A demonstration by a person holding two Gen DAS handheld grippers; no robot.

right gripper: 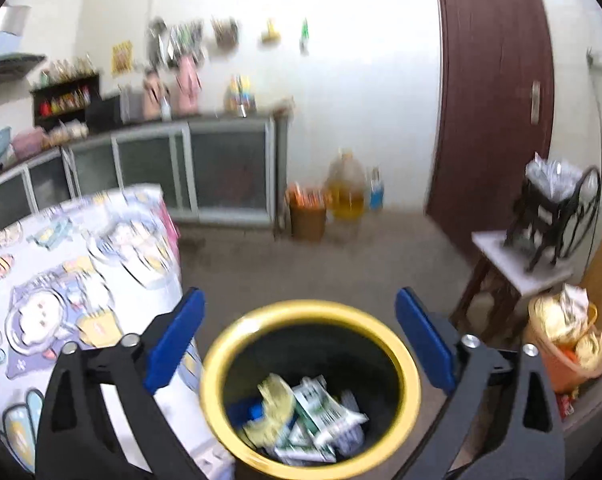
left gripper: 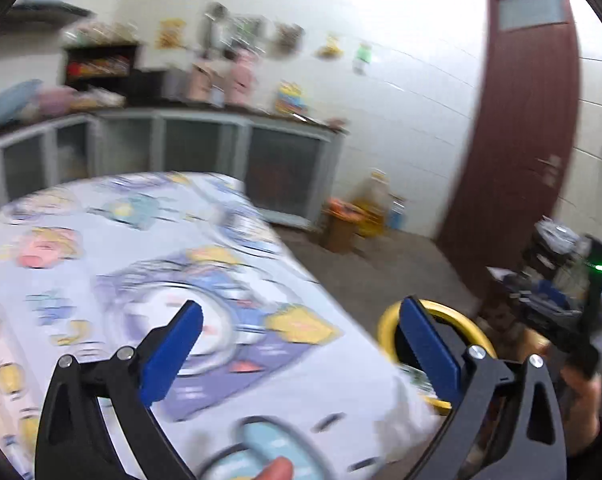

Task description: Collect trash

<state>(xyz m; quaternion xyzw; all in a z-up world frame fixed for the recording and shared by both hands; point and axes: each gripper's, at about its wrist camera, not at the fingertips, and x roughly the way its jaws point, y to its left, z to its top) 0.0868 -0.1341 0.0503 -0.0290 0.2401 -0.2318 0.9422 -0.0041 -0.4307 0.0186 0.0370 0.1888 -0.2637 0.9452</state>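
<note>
A black bin with a yellow rim (right gripper: 411,364) stands on the floor beside the table. Inside it lie green-and-white wrappers (right gripper: 325,412), a yellow wrapper (right gripper: 273,400) and something blue. My right gripper (right gripper: 299,340) hovers above the bin's mouth, open, with nothing between its blue fingers (right gripper: 177,340). My left gripper (left gripper: 301,356) is open over the corner of the table covered in a cartoon-print cloth (left gripper: 101,248), empty too. The yellow rim of the bin (left gripper: 385,328) peeks out behind its right finger. The right gripper (left gripper: 549,312) shows dark and blurred at the far right there.
Grey cabinets (right gripper: 205,168) line the far wall under a cluttered counter. An oil jug (right gripper: 345,188) and a brown basket (right gripper: 307,216) stand on the floor. A dark red door (right gripper: 497,92) is at the right. A small table (right gripper: 517,268) and an orange bucket (right gripper: 565,356) sit near it.
</note>
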